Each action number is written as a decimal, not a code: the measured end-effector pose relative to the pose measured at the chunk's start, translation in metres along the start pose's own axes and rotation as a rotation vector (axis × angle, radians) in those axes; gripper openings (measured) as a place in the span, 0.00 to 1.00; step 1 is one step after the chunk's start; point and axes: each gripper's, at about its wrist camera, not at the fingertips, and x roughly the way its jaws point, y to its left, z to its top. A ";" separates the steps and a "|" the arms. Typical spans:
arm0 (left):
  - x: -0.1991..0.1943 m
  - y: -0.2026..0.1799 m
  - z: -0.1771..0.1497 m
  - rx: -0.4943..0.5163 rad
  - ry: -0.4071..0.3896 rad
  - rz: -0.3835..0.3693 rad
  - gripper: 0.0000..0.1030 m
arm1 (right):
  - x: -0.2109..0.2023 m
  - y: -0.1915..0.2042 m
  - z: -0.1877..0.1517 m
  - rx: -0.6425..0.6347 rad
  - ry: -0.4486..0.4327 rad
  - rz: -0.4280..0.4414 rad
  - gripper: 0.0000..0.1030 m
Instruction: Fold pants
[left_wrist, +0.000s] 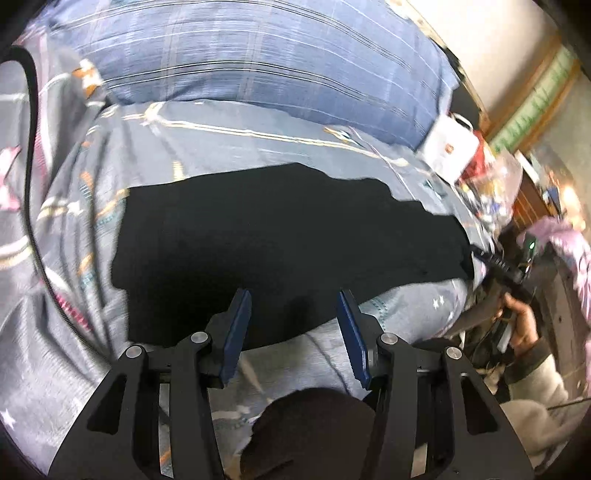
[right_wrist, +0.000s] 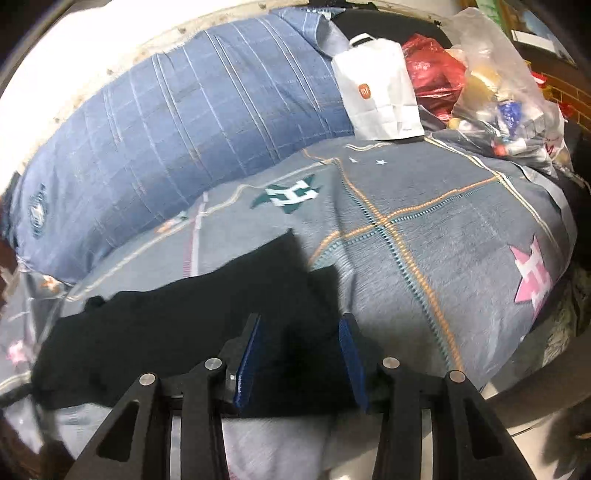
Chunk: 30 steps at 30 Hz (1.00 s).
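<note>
Two fisheye views show black pants lying flat on a bed with a grey-blue patterned cover.

From the left wrist camera, the left gripper (left_wrist: 293, 299) points forward with its blue-padded fingers (left_wrist: 238, 325) spread apart and holding nothing. The pants (left_wrist: 266, 229) lie directly ahead of the tips as a broad dark slab, their long axis running across the view from left to right. The near hem passes just beneath and between the fingers. Beyond the pants lies a blue striped pillow (left_wrist: 258, 62). At the far right, the person's right hand (left_wrist: 519, 325) grips the other tool, off the bed's edge.

From the right wrist camera, the right gripper (right_wrist: 301, 325) also has its fingers (right_wrist: 249, 354) parted and empty. Here the pants (right_wrist: 177, 325) stretch from between the fingers out to the left, with one corner pointing away up the bed cover (right_wrist: 424, 229). The right-hand finger stands at about the cloth's right edge. A white paper bag (right_wrist: 380, 96) and plastic bags sit well apart at the far side.

Both tools seem poised over the same near edge, so the coming fold likely lifts that edge away from the person.
</note>
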 end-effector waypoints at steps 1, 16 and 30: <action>-0.002 0.005 -0.001 -0.017 -0.003 0.011 0.50 | 0.008 0.002 0.000 -0.026 0.014 0.001 0.40; -0.023 0.032 -0.002 -0.124 -0.084 0.032 0.60 | -0.053 0.020 0.001 -0.218 -0.060 -0.017 0.06; -0.026 0.067 0.007 -0.280 -0.128 0.071 0.68 | -0.060 0.115 -0.014 -0.343 -0.031 0.302 0.38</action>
